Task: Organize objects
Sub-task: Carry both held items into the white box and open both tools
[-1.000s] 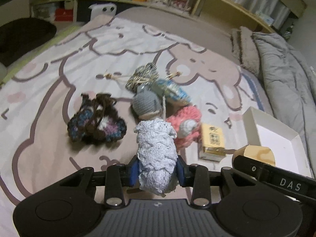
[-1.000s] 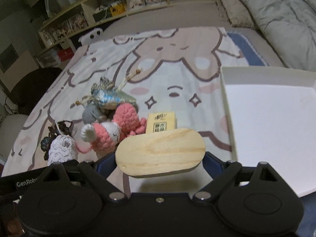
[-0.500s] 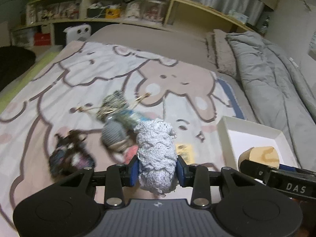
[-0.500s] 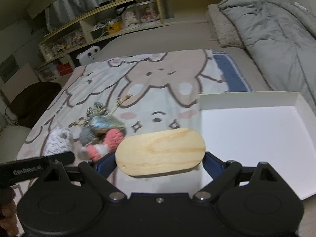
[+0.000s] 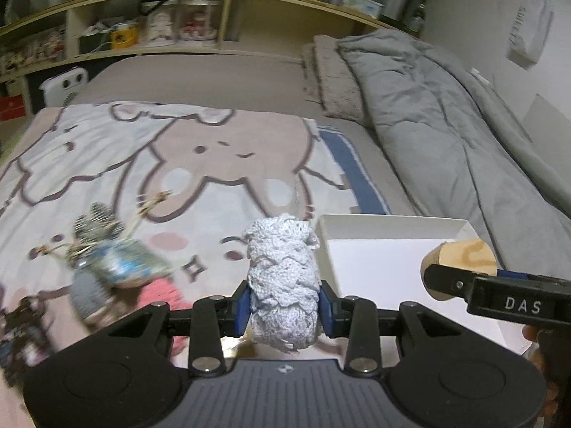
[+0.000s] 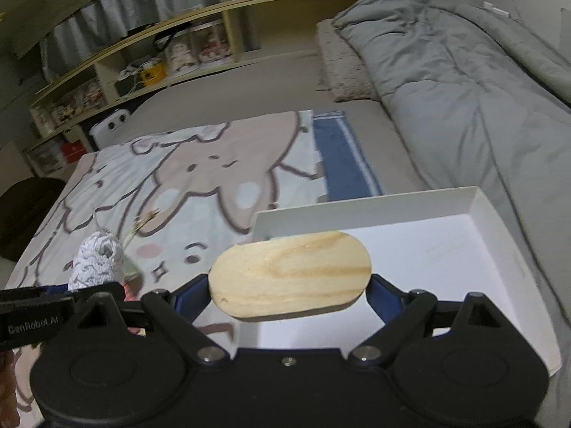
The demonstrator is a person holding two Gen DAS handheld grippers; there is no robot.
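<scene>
My left gripper (image 5: 283, 308) is shut on a pale grey-white crocheted piece (image 5: 282, 278), held above the blanket just left of the white tray (image 5: 389, 228). My right gripper (image 6: 289, 290) is shut on an oval wooden block (image 6: 289, 274), held over the near left part of the white tray (image 6: 446, 249). The block (image 5: 460, 260) and the right gripper also show in the left wrist view, over the tray. The crocheted piece (image 6: 96, 260) shows at the left of the right wrist view. Other crocheted items (image 5: 114, 267) lie blurred on the blanket at lower left.
A cartoon-print blanket (image 5: 200, 164) covers the bed. A grey duvet (image 5: 446, 117) and a pillow (image 5: 332, 82) lie to the right and behind. Wooden shelves (image 5: 178, 35) with clutter stand at the back.
Both grippers have moved right and up with their loads. The tray has come closer, and the right gripper with the wooden block is now over it. The crocheted pile has slid to the lower left.
</scene>
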